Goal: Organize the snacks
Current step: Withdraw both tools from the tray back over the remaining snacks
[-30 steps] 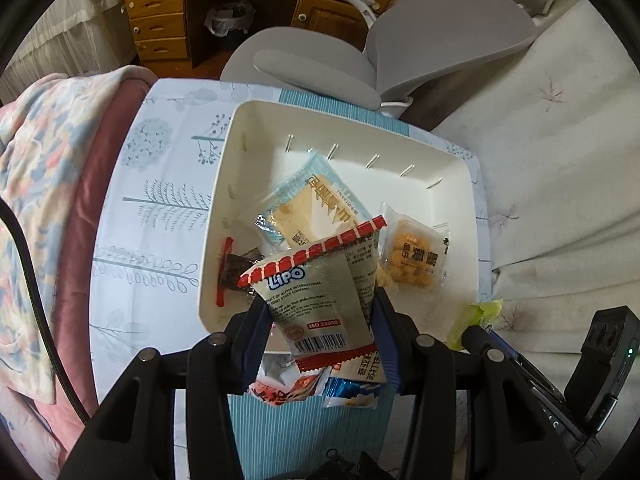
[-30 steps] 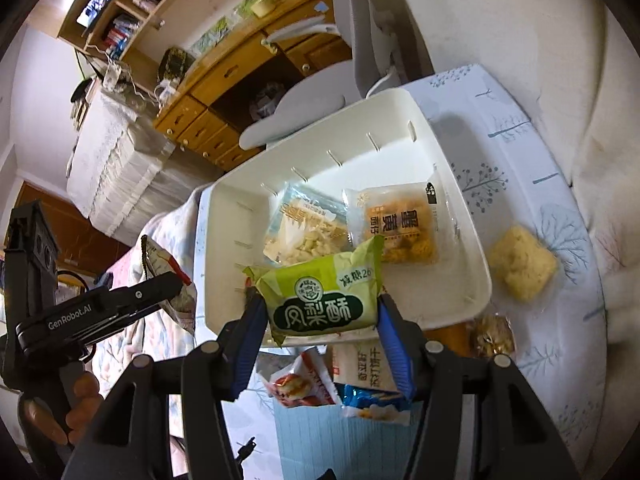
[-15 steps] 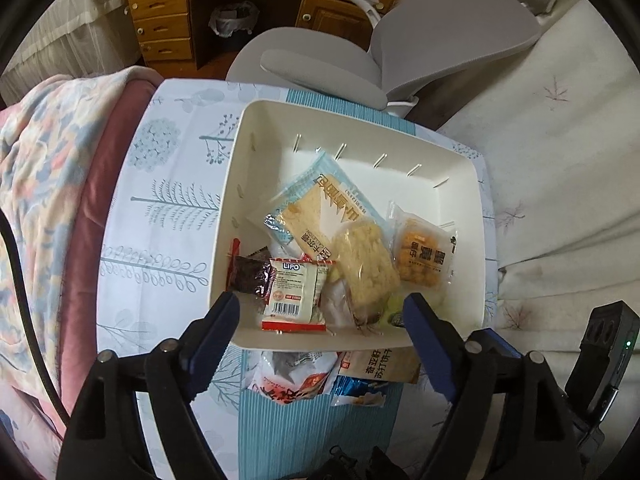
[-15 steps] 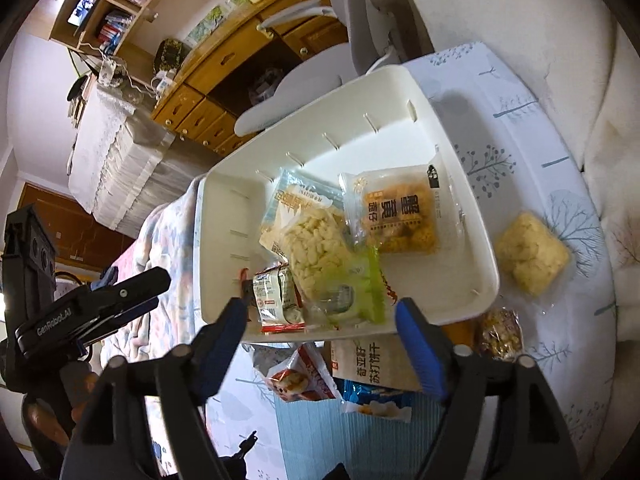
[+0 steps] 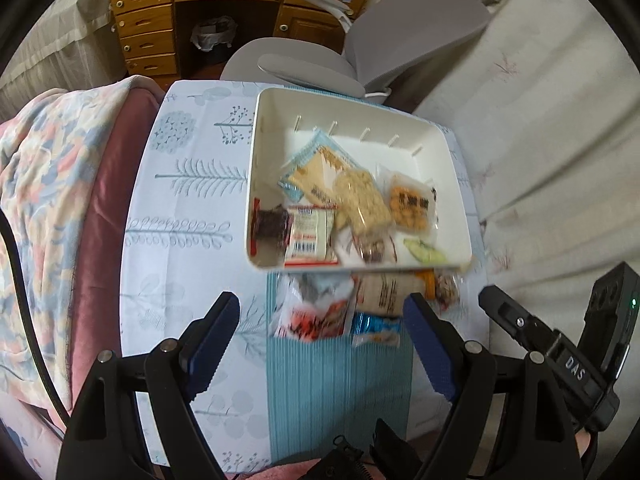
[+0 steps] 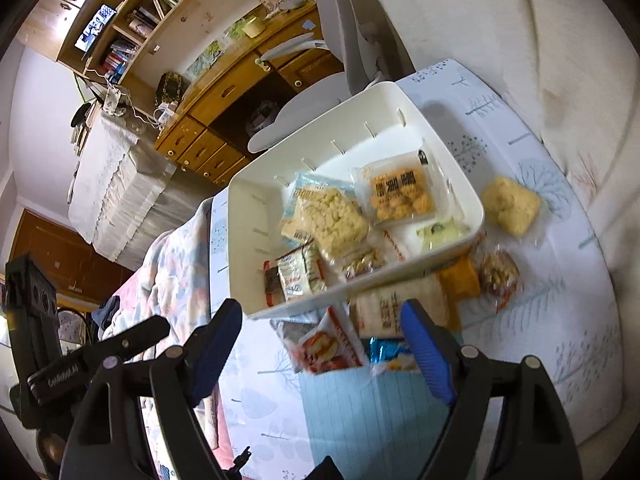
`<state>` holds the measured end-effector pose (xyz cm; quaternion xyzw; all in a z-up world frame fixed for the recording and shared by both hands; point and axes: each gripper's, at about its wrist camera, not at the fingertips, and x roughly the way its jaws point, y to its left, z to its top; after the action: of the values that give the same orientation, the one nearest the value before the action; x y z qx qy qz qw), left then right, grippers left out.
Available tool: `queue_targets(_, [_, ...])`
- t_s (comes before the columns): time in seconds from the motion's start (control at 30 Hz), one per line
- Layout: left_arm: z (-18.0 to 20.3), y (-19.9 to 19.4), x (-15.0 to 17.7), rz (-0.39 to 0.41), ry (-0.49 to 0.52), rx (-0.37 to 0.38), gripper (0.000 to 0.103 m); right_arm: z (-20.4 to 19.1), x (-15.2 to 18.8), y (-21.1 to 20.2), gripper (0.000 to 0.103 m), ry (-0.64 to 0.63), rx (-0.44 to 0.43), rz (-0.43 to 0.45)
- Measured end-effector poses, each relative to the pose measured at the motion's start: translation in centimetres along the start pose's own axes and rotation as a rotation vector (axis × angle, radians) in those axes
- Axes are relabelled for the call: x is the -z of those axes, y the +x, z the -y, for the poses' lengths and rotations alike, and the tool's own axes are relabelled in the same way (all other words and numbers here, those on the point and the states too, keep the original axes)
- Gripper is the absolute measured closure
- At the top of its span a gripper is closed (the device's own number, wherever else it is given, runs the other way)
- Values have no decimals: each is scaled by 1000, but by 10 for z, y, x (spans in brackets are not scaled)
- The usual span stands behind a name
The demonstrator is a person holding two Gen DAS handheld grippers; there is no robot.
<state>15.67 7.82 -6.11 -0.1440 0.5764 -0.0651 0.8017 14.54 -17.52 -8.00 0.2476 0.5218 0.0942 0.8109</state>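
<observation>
A white bin (image 5: 276, 116) (image 6: 248, 200) on the patterned tablecloth holds several snack packets, among them a Lipo wafer pack (image 5: 310, 234) (image 6: 296, 276), a green pastry pack (image 5: 424, 250) (image 6: 440, 232) and an orange cookie pack (image 5: 412, 206) (image 6: 400, 192). Loose packets lie in front of the bin: a red-and-white one (image 5: 316, 312) (image 6: 332, 348), a beige cracker pack (image 5: 384, 292) (image 6: 396, 304) and a blue one (image 5: 376, 330) (image 6: 388, 354). My left gripper (image 5: 320, 344) and right gripper (image 6: 320, 348) are open and empty, above these loose packets.
A puffed rice cake (image 6: 510, 206) and a nut snack (image 6: 498, 274) lie on the cloth right of the bin. A grey office chair (image 5: 400, 32) and wooden desk (image 5: 200, 0) stand beyond the table. A floral blanket (image 5: 48, 184) lies at the left.
Both grippers opened and dropped their packets into the bin: the left its Lipo pack, the right its green pastry pack. Both have since drawn back toward the near edge.
</observation>
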Motion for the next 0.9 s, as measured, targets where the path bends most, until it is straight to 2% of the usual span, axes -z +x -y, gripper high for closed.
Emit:
queue_targets(0.27, [-16, -12, 44, -13, 60, 6, 20, -15, 58, -7, 21, -11, 60, 35])
queue_targets(0.53, [-30, 2, 71, -46, 77, -12, 20, -2, 104, -6, 21, -13, 154, 49])
queue_targets(0.7, [-33, 16, 78, -74, 76, -20, 20, 10, 116, -9, 21, -54, 217, 74])
queue_targets(0.9, [-28, 32, 77, -82, 53, -37, 20, 35, 110, -16, 21, -82, 251, 91])
